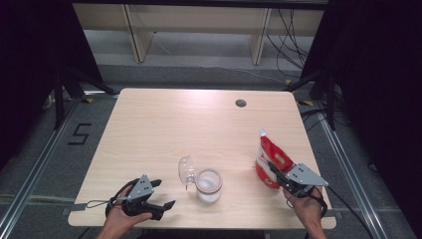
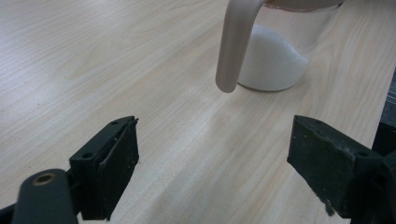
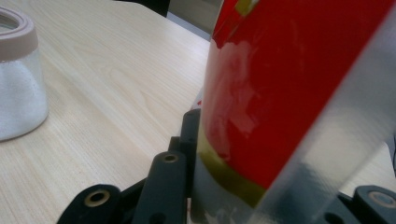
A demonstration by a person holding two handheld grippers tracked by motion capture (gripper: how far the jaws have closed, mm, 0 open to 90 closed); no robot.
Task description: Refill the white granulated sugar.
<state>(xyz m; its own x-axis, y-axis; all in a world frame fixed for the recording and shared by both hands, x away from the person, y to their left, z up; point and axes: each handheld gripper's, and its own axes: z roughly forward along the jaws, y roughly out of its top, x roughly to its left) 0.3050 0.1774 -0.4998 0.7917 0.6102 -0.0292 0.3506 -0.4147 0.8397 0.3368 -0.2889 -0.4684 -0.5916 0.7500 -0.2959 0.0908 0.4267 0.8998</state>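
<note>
The red pouch (image 1: 270,160) stands near the table's (image 1: 164,124) right edge, pinched low between the right gripper's (image 1: 273,171) jaws. Left of it sits the open jar (image 1: 208,185). The left gripper (image 1: 164,194) rests spread, empty.

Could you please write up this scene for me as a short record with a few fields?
Surface: light wooden table
Jar: clear glass jar near the front edge, white powder inside, hinged lid swung open to its left
Pouch: red and white pouch standing upright, right of the jar
Left gripper: resting on the table left of the jar, jaws wide apart, nothing between them
Right gripper: at the pouch's lower part, jaws closed on it
Likely next step: perhaps tipping the pouch over the open jar
</note>
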